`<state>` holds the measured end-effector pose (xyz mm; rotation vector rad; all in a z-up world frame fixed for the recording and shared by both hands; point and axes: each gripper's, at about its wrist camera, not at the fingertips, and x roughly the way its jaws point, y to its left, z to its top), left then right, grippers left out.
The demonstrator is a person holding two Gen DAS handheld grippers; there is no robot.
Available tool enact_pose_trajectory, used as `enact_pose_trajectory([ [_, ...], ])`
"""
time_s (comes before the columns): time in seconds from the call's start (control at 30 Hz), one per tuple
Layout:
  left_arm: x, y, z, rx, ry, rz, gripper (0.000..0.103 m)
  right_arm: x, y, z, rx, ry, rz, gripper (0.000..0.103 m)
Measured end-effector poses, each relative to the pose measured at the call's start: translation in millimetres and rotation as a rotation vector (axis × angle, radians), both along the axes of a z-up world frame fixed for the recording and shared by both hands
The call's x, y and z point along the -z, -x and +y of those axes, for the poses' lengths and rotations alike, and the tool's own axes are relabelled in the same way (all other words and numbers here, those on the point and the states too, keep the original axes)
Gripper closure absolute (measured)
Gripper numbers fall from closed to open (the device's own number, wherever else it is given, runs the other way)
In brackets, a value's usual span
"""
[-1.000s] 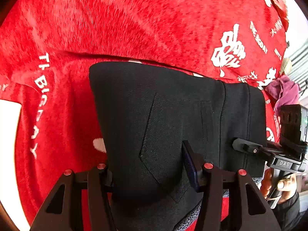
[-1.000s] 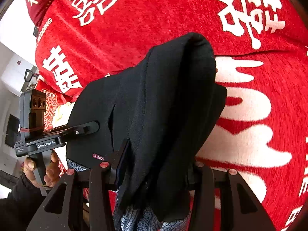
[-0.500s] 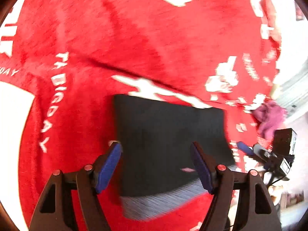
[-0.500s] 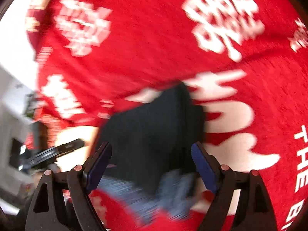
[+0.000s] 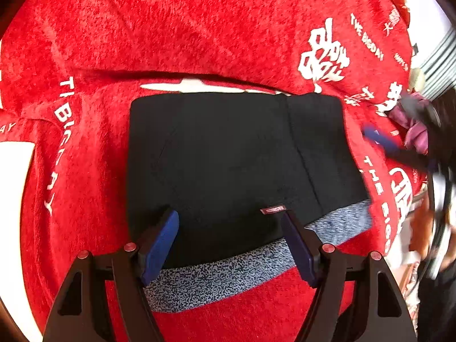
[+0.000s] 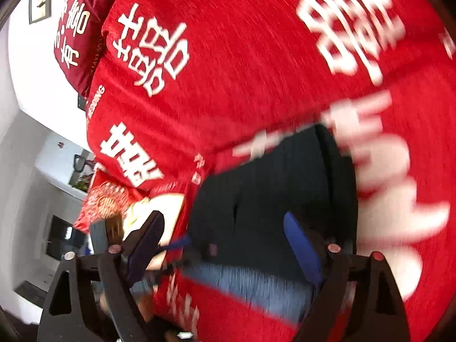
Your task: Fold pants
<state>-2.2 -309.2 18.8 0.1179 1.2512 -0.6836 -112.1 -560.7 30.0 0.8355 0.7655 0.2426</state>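
Red blanket (image 5: 199, 28) around folded pants (image 5: 228, 154)

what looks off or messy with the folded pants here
Little stands out. The black pants lie flat in a tidy rectangle on the red blanket. Only the grey speckled waistband sticks out past the near edge, running slightly askew.

Left claw (image 5: 229, 242) agape (right (image 6: 225, 245) opening)

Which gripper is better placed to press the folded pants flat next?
Left gripper: it hangs open squarely over the pants. The right gripper, jaws opening, sits at their edge.
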Motion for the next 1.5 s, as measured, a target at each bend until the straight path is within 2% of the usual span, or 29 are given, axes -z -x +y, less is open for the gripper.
enact_pose_trajectory([
  [0.07,0,5,1,-0.008,-0.015,-0.020,0.027,1,-39,-3,-0.019,0.101,0.051,0.011],
  [0.13,0,5,-1,-0.006,-0.043,-0.034,0.027,27,-75,-6,-0.016,0.202,0.194,0.011],
  [0.2,0,7,-4,0.002,-0.071,-0.046,0.024,53,-92,-8,-0.022,0.215,0.288,0.011],
  [0.23,0,8,-4,0.001,-0.091,-0.049,0.019,52,-92,-6,-0.011,0.232,0.284,0.011],
  [0.27,-1,9,-5,-0.009,-0.109,-0.060,0.015,47,-89,-5,0.000,0.243,0.278,0.010],
  [0.37,-12,19,-2,-0.036,-0.114,-0.119,0.015,23,-61,7,0.035,0.311,0.204,0.008],
  [0.4,-15,24,-1,-0.038,-0.119,-0.137,0.015,17,-49,13,0.057,0.364,0.187,0.006],
  [0.43,-18,30,-1,-0.041,-0.131,-0.157,0.015,13,-34,20,0.085,0.425,0.181,0.000],
  [0.47,-21,36,-1,-0.046,-0.159,-0.187,0.015,6,-19,29,0.101,0.474,0.179,0.000],
  [0.53,-24,48,0,-0.058,-0.201,-0.227,0.015,1,2,51,0.125,0.576,0.240,0.000],
  [0.7,-31,73,4,-0.062,-0.206,-0.246,0.015,9,46,63,0.145,0.673,0.302,0.000],
  [0.77,-32,79,7,-0.061,-0.202,-0.240,0.015,14,51,71,0.137,0.692,0.323,0.000],
  [0.97,-42,94,11,-0.071,-0.221,-0.290,0.015,17,54,91,0.110,0.748,0.338,0.000],
  [1.23,-49,97,17,-0.097,-0.209,-0.293,0.015,11,57,96,0.110,0.744,0.330,0.000],
  [1.5,-48,95,18,-0.110,-0.237,-0.300,0.015,10,59,95,0.114,0.745,0.332,0.000],
])
